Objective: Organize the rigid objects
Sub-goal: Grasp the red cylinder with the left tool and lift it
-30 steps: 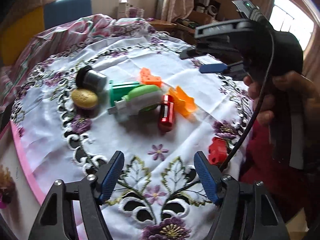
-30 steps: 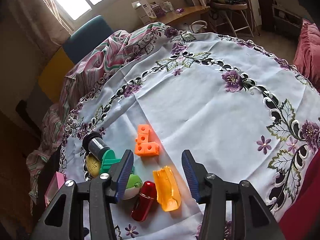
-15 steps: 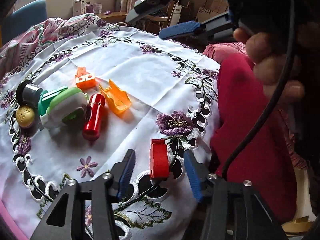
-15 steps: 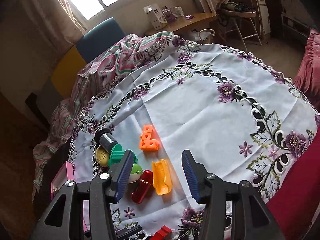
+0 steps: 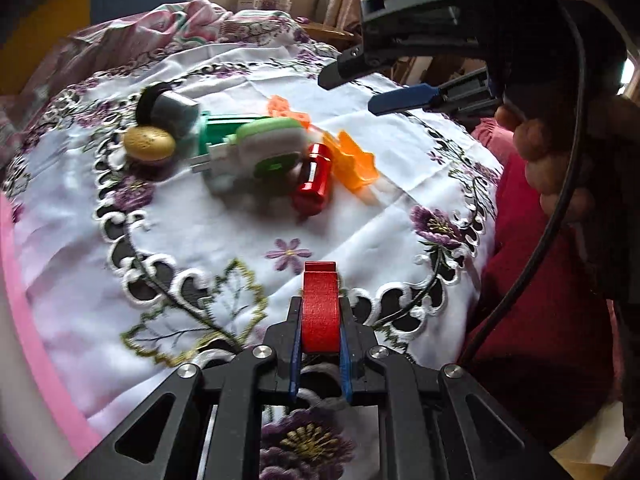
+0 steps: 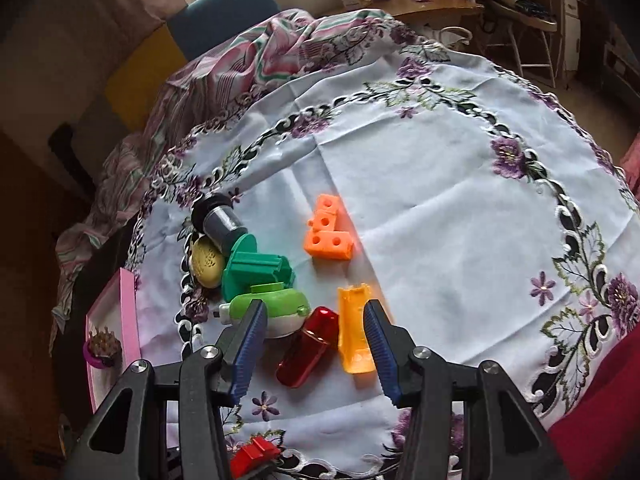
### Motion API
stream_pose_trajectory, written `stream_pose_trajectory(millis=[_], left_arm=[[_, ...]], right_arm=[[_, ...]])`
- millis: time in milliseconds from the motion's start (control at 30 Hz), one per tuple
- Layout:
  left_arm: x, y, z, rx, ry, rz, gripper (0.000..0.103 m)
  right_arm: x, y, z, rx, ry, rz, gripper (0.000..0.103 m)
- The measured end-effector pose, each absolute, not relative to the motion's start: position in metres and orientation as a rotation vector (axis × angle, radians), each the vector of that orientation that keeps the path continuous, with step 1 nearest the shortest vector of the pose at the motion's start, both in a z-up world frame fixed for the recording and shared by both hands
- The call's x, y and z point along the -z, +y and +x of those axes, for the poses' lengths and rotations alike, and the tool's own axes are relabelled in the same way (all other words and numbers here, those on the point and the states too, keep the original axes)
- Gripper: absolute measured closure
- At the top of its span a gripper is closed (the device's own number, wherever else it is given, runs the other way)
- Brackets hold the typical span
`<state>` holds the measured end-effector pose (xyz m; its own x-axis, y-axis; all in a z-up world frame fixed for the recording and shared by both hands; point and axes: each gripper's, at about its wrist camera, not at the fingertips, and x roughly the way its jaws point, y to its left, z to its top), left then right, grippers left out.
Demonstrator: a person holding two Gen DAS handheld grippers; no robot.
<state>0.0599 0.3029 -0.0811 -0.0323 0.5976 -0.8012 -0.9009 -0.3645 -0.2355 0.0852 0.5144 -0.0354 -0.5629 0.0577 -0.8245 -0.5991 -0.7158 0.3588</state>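
My left gripper (image 5: pixel 319 338) is shut on a small red block (image 5: pixel 319 306) and holds it above the near edge of the embroidered tablecloth (image 5: pixel 208 236); the block also shows low in the right wrist view (image 6: pixel 252 454). A cluster lies ahead: a red cylinder (image 5: pixel 313 179), an orange channel piece (image 5: pixel 352 159), a green-and-white gadget (image 5: pixel 260 148), a green part (image 5: pixel 218 128), a gold lid (image 5: pixel 149 144) and a grey-black cylinder (image 5: pixel 168 108). My right gripper (image 6: pixel 314 350) is open and empty above the red cylinder (image 6: pixel 306 352) and the orange channel piece (image 6: pixel 354 328).
An orange perforated block (image 6: pixel 328 232) lies apart, beyond the cluster. A pink box (image 6: pixel 108 320) sits off the table's left edge. Striped fabric (image 6: pixel 256 56) is bunched at the far side. A red cloth (image 6: pixel 592 420) hangs at the near right.
My left gripper has closed on the red block and lifted it, swinging back toward the cluster. My right gripper has come lower and closer over the cluster.
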Motion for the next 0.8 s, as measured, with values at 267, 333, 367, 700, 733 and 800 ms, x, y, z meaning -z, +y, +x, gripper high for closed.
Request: stream_pose_trajectory(millis=[267, 333, 367, 700, 733, 800], left_arm=[[0.059, 0.258, 0.039, -1.779, 0.308, -1.034, 0.088], [0.053, 0.25, 0.037, -1.801, 0.296, -1.015, 0.088], [0.051, 0.246, 0.036, -1.808, 0.29, -1.011, 0.088], [0.045, 0.217, 0.021, -1.864, 0.183, -1.05, 0.088], [0.045, 0.214, 0.02, -1.87, 0.177, -1.053, 0.088], [0.043, 0.208, 0.02, -1.887, 0.171, -1.049, 0.088]], right_arm=[[0.053, 0.487, 0.03, -2.348, 0.728, -1.342, 0.028], [0.058, 0.482, 0.021, -2.347, 0.684, -1.381, 0.025], [0.061, 0.48, 0.017, -2.34, 0.662, -1.399, 0.025], [0.084, 0.487, 0.003, -2.323, 0.912, -1.431, 0.035], [0.084, 0.482, 0.003, -2.361, 0.964, -1.448, 0.035], [0.08, 0.473, -0.001, -2.426, 1.006, -1.464, 0.035]])
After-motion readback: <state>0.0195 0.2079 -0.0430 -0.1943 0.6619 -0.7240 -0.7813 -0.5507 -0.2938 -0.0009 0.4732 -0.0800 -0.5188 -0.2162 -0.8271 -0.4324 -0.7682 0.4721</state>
